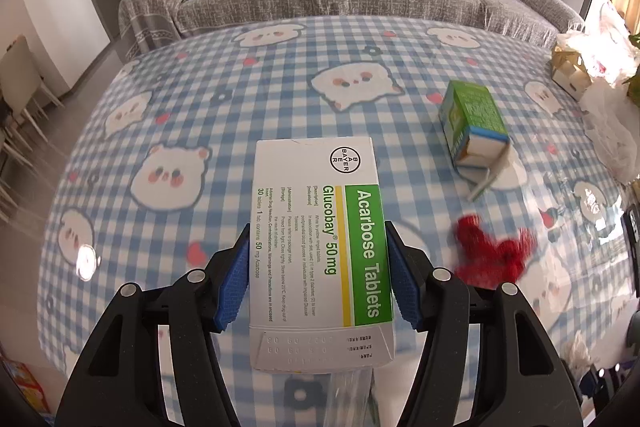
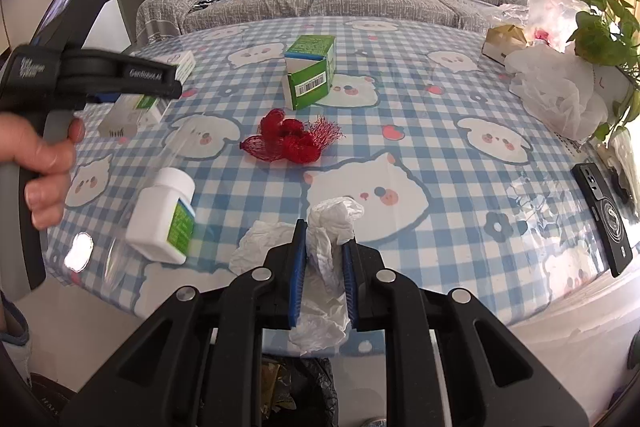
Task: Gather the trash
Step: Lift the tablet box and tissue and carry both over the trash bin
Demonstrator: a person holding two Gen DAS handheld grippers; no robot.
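Checked tabletop [image 2: 440,131] below us: our left hand-held gripper [image 1: 318,267] clamps the pill box [image 1: 320,227], right hand-held gripper [image 2: 325,259] pinches limp tissue [image 2: 332,227] above the bin [image 2: 300,387]; it may slip out early.

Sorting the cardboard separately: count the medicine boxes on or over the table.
2. A white-and-green box is clamped in the left gripper; an opened green box sits mid-table, beyond the red net. Bags at the right could hide more.
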